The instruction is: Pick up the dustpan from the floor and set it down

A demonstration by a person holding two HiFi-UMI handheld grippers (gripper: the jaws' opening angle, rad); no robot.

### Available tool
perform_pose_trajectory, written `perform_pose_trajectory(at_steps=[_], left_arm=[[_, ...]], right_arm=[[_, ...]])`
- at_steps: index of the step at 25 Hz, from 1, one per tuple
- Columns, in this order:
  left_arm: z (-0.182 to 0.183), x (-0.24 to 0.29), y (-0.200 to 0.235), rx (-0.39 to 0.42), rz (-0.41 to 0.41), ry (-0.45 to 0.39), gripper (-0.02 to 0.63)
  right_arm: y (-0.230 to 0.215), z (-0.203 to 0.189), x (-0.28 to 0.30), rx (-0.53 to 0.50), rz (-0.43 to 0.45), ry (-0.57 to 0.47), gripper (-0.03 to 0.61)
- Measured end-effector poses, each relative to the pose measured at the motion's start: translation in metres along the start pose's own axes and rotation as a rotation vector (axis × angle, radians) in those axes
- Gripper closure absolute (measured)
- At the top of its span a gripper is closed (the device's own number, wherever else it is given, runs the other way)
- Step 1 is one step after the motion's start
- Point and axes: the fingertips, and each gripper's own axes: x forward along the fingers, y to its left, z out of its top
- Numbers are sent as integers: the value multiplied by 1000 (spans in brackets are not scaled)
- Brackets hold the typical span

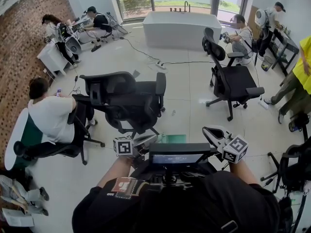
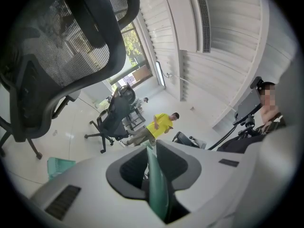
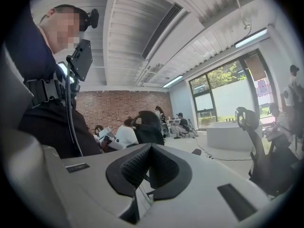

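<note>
Dustpan (image 1: 174,138) position: held up off the floor (image 1: 184,96), between the two grippers and just ahead of the person's chest-mounted rig. Left gripper (image 2: 151,151) fingers are clamped on a thin green part of the dustpan, which stands on edge between the pads. Right gripper (image 3: 151,148) fingers are together with nothing between them. This gripper sits near the dustpan, apart from it. A black office chair (image 1: 126,98) stands just beyond the grippers.

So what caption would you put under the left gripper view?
Left gripper clamped on the green dustpan, a black mesh office chair looming close, a person in yellow beyond.
</note>
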Motion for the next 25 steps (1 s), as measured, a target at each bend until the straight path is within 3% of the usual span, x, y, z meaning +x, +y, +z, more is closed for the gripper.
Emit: perform_pose_trajectory(at_steps=[9,25], left_arm=[[3,3,-2,9,-16,-1,525],[8,0,5,16,2,-3,525]], right_arm=[[-9,2,-4,14,-44,0,569],[-9,4,2,-6,-25,4,568]])
